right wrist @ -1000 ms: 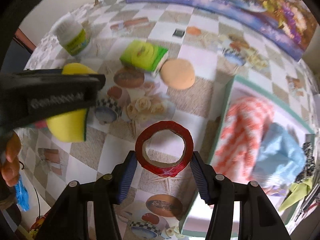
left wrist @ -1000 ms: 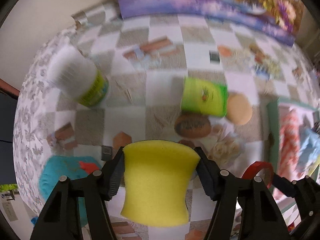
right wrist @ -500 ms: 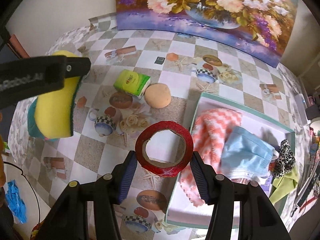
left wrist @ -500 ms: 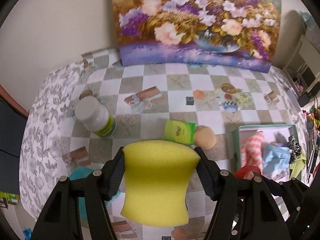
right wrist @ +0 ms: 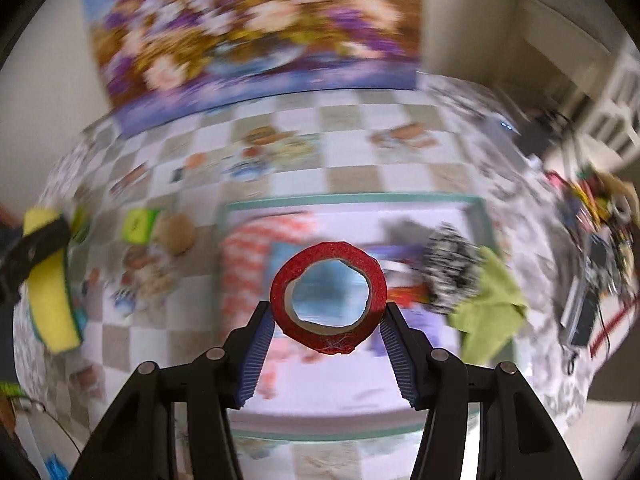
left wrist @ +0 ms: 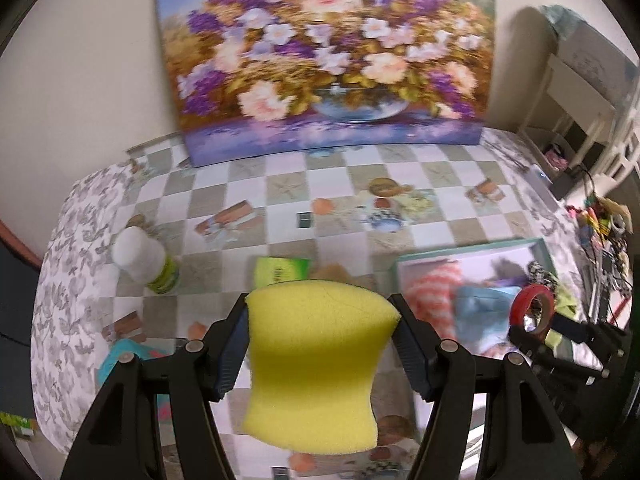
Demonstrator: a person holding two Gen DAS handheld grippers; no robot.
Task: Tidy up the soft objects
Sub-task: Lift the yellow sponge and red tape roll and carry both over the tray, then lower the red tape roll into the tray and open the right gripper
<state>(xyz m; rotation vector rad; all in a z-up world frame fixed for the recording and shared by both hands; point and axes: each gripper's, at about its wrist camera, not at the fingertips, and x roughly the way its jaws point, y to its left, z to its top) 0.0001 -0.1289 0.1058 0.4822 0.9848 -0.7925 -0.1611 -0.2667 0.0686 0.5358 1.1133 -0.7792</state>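
Note:
My left gripper (left wrist: 320, 340) is shut on a yellow sponge (left wrist: 316, 364), held above the checkered tablecloth. My right gripper (right wrist: 328, 328) is shut on a red tape roll (right wrist: 329, 303), hanging over the teal-rimmed box (right wrist: 352, 200). In that box lie an orange-and-white striped cloth (right wrist: 248, 256), a blue cloth, a black-and-white patterned piece (right wrist: 452, 264) and a yellow-green cloth (right wrist: 492, 308) draped over its right rim. The left wrist view shows the tape roll (left wrist: 534, 306) and the box (left wrist: 472, 246) at the right. The sponge (right wrist: 48, 292) shows at the far left of the right wrist view.
On the tablecloth stand a white bottle with a green label (left wrist: 142, 258), a green packet (left wrist: 282, 270) and a round tan puff (right wrist: 176, 234). A teal item (left wrist: 120, 360) lies by the left fingers. A flower painting (left wrist: 324, 56) leans on the wall. Clutter fills the right edge.
Both grippers rose from the table with their loads. The right gripper with the tape roll swung right, from beside the box to over it. The sponge stays gripped.

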